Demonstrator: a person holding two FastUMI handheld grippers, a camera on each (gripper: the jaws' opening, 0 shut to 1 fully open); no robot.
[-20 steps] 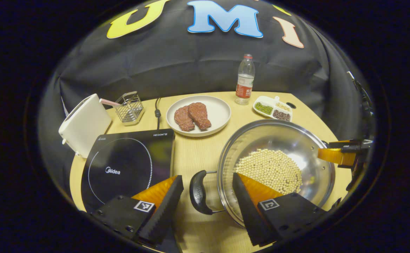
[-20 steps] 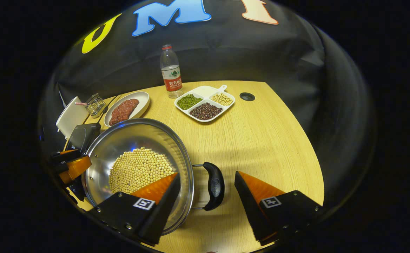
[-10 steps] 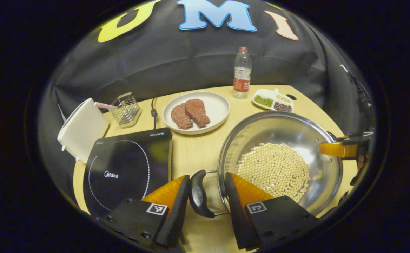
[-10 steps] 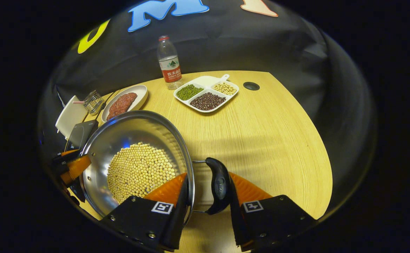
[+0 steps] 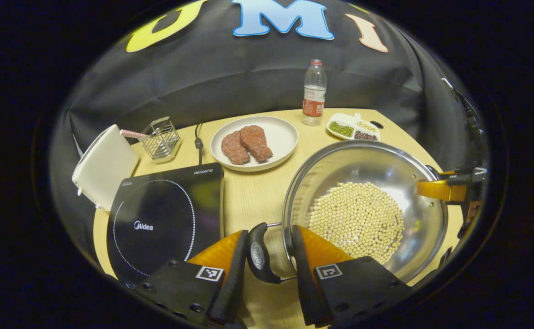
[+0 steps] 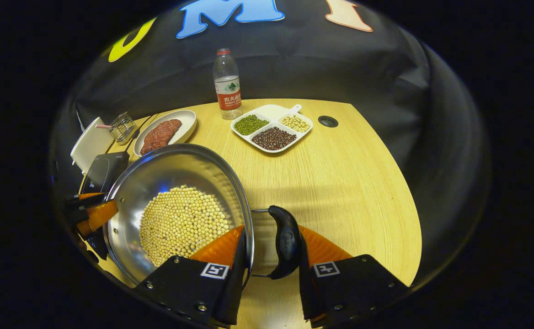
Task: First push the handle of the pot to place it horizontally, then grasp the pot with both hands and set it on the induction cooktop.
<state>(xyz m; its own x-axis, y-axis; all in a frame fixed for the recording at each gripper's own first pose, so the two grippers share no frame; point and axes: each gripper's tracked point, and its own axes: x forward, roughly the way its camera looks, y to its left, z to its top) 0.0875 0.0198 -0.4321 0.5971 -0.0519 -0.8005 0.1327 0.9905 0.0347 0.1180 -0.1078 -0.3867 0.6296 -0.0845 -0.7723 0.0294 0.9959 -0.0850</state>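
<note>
A steel pot (image 5: 363,160) holding soybeans (image 5: 356,219) stands on the wooden table, right of the black induction cooktop (image 5: 162,219). In the left gripper view, my left gripper (image 5: 269,230) is shut on the pot's black left handle (image 5: 258,253), one finger outside the handle and the other against the rim side. The right gripper view shows the pot (image 6: 171,169) at the left. There my right gripper (image 6: 271,227) is shut on the right handle (image 6: 286,242) in the same way. Each gripper appears across the pot in the other's view: right gripper (image 5: 440,189), left gripper (image 6: 93,214).
Behind the pot sit a plate of meat (image 5: 253,141), a water bottle (image 5: 313,93) and a divided dish of beans (image 5: 353,128). A white appliance (image 5: 104,167) and a wire basket (image 5: 159,137) stand by the cooktop's far left. Bare table (image 6: 340,183) lies right of the pot.
A second ago both grippers stood open around the handles. They have since moved in and shut on them. Over the last half second the fingers barely moved.
</note>
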